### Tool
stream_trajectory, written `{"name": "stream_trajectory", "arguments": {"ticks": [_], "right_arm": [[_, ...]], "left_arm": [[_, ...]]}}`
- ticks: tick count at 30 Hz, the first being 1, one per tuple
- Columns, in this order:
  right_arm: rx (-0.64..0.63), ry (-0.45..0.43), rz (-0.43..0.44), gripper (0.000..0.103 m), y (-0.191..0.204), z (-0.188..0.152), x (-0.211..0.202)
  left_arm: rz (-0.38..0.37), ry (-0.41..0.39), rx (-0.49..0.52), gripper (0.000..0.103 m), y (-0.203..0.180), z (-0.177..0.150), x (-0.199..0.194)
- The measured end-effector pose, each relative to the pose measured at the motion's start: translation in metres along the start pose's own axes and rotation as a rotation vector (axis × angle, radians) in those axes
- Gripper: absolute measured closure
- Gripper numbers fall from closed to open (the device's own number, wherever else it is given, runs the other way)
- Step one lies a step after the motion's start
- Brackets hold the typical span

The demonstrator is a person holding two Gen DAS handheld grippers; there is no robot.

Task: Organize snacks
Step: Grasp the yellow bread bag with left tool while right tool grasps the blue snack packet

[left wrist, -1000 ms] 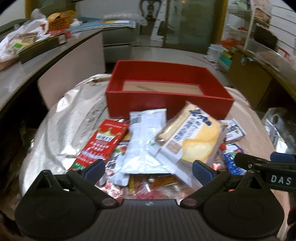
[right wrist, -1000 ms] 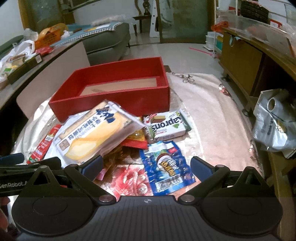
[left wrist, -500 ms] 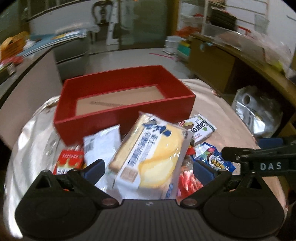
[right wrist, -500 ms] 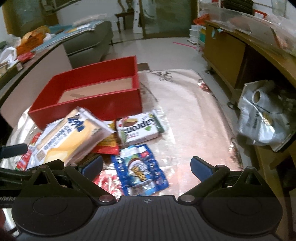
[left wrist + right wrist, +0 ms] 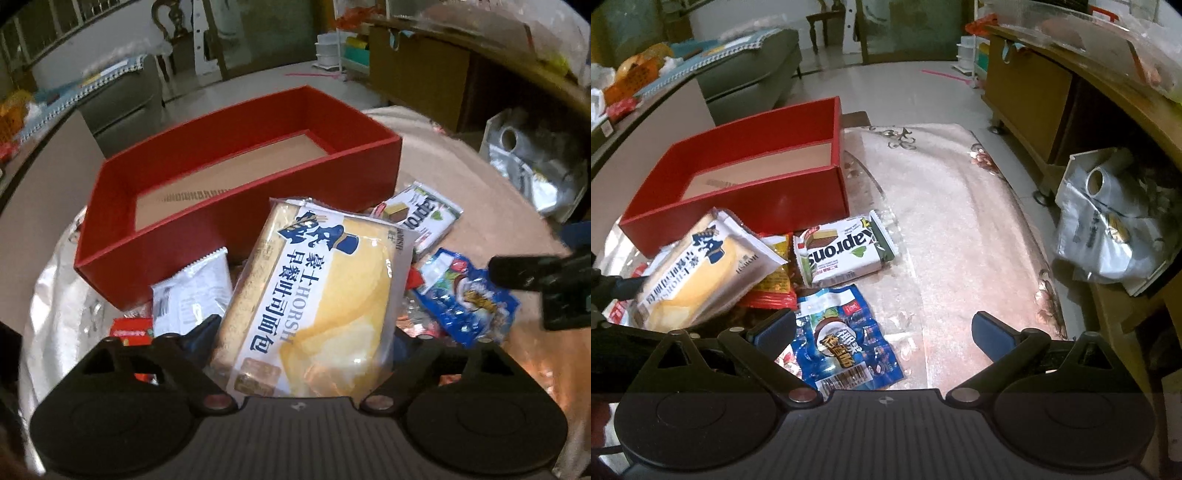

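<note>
A yellow and white bread pack (image 5: 317,295) lies on the snack pile in front of the red box (image 5: 236,192). My left gripper (image 5: 303,336) has the pack between its jaws, which are closing; both pads touch its sides. From the right wrist view the bread pack (image 5: 698,273) sits tilted at the left. My right gripper (image 5: 884,332) stands open above a blue snack packet (image 5: 842,343), touching nothing. A green and white wafer pack (image 5: 846,251) lies just beyond it. The red box (image 5: 738,184) is empty, showing its brown floor.
A white sachet (image 5: 195,295) and red packets (image 5: 133,328) lie left of the bread. The pile rests on a pale tablecloth (image 5: 960,221). A plastic bag with a roll (image 5: 1108,229) hangs off the right. A wooden cabinet (image 5: 1027,92) stands behind.
My left gripper has swung right and come down over the bread pack, and its jaws have narrowed onto the pack's sides. The right gripper has shifted right, over the blue packet.
</note>
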State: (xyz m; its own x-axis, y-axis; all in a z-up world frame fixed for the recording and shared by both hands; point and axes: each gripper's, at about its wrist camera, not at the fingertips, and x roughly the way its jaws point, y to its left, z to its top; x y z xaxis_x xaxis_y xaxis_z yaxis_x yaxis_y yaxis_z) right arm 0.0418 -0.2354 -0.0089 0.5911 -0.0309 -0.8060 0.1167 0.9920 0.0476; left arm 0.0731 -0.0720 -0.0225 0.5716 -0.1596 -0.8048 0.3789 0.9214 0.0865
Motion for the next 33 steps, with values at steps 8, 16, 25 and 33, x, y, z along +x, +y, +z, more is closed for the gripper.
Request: {"name": "stream_trajectory", "arguments": {"ticks": [8,16,25,33], "right_arm": [[-0.072,0.068,0.014,0.002,0.003,-0.009,0.016],[-0.169,0.132,0.036,0.0,0.021,-0.014,0.048],[-0.232,0.206,0.044,0.01,0.023,-0.013,0.055],[-0.223,0.182,0.1,0.028,0.019,-0.01,0.042]], "left_arm": [[-0.065,0.008,-0.148,0.027,0.035,-0.01,-0.028],[-0.105,0.021,-0.224,0.027,0.052,-0.014,-0.03],[-0.109,0.051,-0.221,0.027,0.046,-0.011,-0.024],[-0.128,0.044,-0.196,0.027,0.041,-0.007,-0.026]]}}
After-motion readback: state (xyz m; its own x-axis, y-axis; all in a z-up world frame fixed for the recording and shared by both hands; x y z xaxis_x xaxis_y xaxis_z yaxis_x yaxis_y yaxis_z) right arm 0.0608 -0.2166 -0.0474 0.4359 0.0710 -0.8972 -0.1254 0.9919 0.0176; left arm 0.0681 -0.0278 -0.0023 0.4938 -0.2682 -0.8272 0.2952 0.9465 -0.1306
